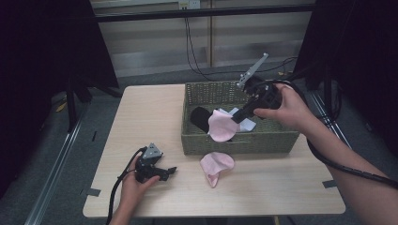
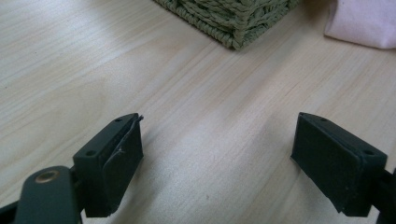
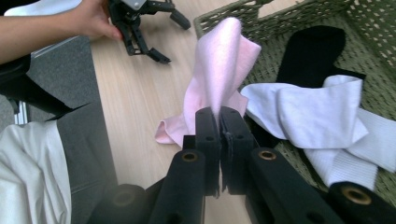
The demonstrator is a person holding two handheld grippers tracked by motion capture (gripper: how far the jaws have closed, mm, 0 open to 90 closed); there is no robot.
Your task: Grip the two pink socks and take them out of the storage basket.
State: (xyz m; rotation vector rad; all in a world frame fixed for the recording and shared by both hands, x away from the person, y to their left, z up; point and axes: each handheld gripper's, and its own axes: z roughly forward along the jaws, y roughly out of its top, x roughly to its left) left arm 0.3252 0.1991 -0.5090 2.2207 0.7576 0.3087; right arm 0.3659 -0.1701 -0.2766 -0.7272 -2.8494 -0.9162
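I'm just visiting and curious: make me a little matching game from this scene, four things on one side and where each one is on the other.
Things:
1. pink sock in right gripper
2. second pink sock
3. black sock
4. left gripper

Places:
A. flat on the table in front of the basket
B. lying inside the basket
C. resting on the table, jaws open
D. lifted over the basket rim, pinched between shut jaws

Pairs: 1-D, 2-A, 3-B, 4-C

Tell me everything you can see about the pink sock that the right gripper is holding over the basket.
The pale pink sock looks like soft, slightly fuzzy knit fabric. The right gripper is shut on one edge of it, so it is lifted in loose folds over the near wall of the green woven basket. It drapes in front of a black sock and beside white socks. A second pink sock lies apart on the table.
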